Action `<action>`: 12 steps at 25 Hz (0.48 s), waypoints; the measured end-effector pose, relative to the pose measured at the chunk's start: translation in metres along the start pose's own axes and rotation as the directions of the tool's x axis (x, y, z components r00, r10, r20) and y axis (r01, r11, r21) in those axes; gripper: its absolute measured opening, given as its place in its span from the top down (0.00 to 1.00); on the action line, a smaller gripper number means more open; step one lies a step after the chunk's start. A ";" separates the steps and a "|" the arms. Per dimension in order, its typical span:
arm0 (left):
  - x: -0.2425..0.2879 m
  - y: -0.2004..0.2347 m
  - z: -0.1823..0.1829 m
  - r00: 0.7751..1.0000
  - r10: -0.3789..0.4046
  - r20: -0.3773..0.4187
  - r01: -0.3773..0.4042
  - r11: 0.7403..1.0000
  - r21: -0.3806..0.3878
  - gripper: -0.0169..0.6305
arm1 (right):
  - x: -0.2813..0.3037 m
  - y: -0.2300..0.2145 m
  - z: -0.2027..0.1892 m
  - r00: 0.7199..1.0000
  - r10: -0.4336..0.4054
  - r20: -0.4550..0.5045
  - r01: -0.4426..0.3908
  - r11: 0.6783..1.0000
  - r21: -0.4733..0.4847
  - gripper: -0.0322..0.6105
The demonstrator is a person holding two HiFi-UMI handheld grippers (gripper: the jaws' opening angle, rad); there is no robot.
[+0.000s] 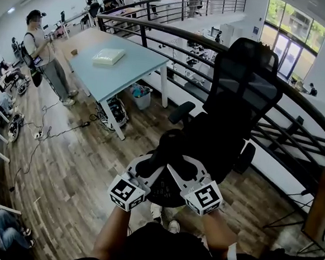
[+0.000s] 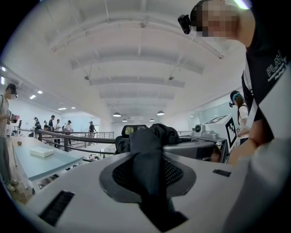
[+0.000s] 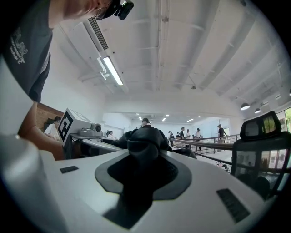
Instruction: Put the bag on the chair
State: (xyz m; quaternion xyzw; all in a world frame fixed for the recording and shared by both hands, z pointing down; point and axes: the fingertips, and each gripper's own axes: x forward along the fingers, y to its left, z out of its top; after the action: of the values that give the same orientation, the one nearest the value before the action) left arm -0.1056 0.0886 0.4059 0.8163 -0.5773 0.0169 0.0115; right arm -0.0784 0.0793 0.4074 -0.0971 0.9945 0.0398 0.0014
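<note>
The black bag (image 1: 174, 149) is held clamped in the part-closed jaws of the left gripper (image 1: 147, 166) and right gripper (image 1: 193, 169), near the chair (image 1: 243, 85).

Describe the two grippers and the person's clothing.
Both the left gripper and right gripper are white-grey shells with dark padded jaws. Each carries a white cube printed with black square markers. The person wears a black short-sleeved T-shirt with white lettering.

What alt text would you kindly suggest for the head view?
The left gripper and right gripper each clamp a black bag, held before a black office chair. A railing curves behind; a pale blue table stands at left.
</note>
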 end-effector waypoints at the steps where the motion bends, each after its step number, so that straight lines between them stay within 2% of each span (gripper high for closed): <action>1: 0.008 0.004 -0.002 1.000 -0.009 -0.004 0.009 1.000 0.006 0.80 | 0.002 -0.008 -0.003 1.000 -0.005 0.001 0.005 1.000 0.001 0.77; 12: 0.084 0.074 -0.003 0.991 -0.131 0.003 0.131 0.990 0.058 0.80 | 0.057 -0.089 -0.016 0.989 -0.146 0.014 0.146 0.989 0.030 0.77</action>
State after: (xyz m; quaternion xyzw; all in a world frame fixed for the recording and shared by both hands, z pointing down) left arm -0.1479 -0.0152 0.4127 0.8524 -0.5219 0.0299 -0.0129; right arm -0.1175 -0.0203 0.4156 -0.1693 0.9851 0.0258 0.0138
